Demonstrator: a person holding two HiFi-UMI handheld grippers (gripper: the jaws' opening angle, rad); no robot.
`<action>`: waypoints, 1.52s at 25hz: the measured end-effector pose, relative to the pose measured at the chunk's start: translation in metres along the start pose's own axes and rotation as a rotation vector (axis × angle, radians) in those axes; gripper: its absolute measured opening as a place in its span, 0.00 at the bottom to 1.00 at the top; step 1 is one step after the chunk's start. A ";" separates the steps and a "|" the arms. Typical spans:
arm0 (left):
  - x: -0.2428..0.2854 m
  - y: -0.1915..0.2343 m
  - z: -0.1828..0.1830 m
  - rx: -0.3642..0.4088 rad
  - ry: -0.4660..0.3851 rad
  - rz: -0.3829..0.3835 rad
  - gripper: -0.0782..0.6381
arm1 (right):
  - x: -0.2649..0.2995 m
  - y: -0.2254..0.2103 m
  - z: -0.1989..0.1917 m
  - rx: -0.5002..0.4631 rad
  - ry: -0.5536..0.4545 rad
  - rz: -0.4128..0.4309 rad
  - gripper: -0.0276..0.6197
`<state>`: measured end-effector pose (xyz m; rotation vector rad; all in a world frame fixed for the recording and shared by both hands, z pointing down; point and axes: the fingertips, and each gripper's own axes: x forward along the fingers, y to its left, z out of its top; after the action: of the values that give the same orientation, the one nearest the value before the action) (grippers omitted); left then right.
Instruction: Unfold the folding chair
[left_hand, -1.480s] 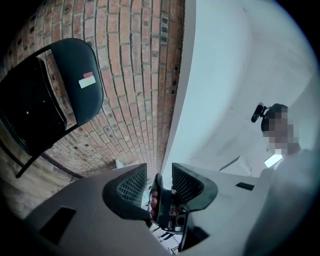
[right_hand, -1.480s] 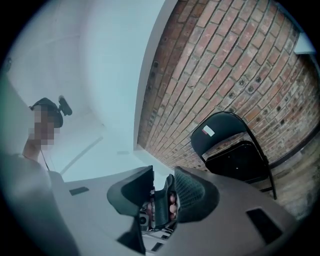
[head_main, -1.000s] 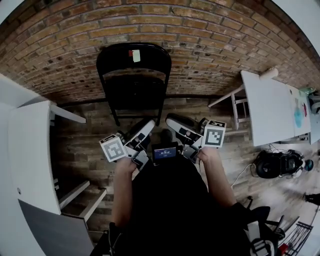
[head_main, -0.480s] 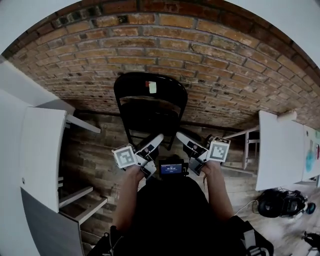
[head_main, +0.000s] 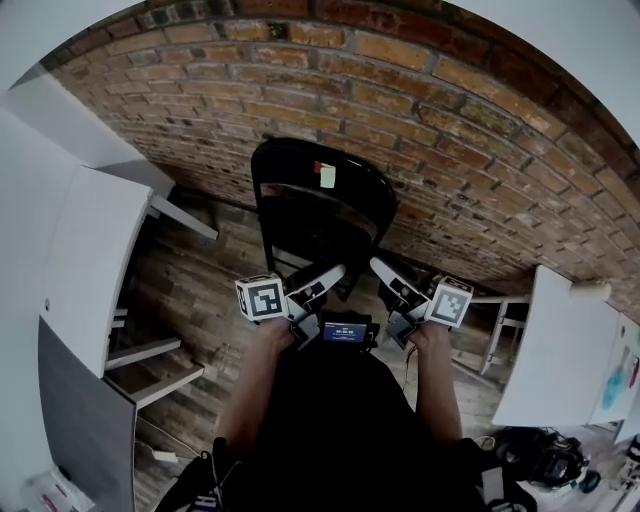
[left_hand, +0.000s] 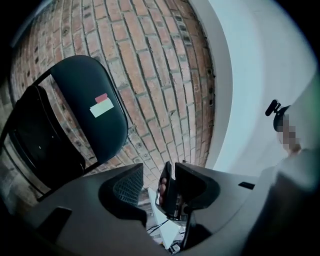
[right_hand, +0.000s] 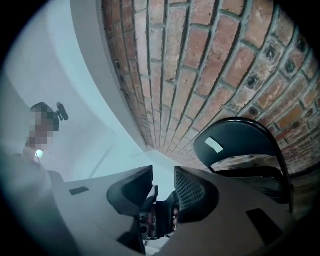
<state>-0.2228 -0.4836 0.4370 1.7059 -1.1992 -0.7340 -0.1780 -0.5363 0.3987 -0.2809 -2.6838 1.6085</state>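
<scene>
Facing the chair (head_main: 315, 200) with both grippers | chair: folded, upright against the brick wall (head_main: 450, 110), feet on the wood floor (head_main: 200, 290) | left gripper (left_hand: 155, 175): open, jaws just been opening, nothing between them | right gripper (right_hand: 163, 180): open, empty | I see neither touching the chair

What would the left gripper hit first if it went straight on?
Probably the right gripper, seen straight ahead between the empty jaws of the left gripper, which have just been opening. The folding chair sits off to one side. Depth is unclear.
</scene>
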 end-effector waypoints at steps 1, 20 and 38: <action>0.000 -0.001 0.002 -0.001 -0.008 0.000 0.38 | 0.005 0.000 -0.001 0.001 0.012 0.010 0.23; -0.015 0.045 0.065 -0.049 -0.057 -0.118 0.38 | 0.055 -0.010 0.031 -0.161 -0.032 -0.131 0.26; 0.026 0.148 0.044 -0.241 -0.136 -0.032 0.51 | 0.031 -0.132 0.081 -0.346 0.182 -0.473 0.32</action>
<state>-0.3101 -0.5412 0.5532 1.4978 -1.1267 -0.9862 -0.2361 -0.6631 0.4727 0.1909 -2.6059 0.9453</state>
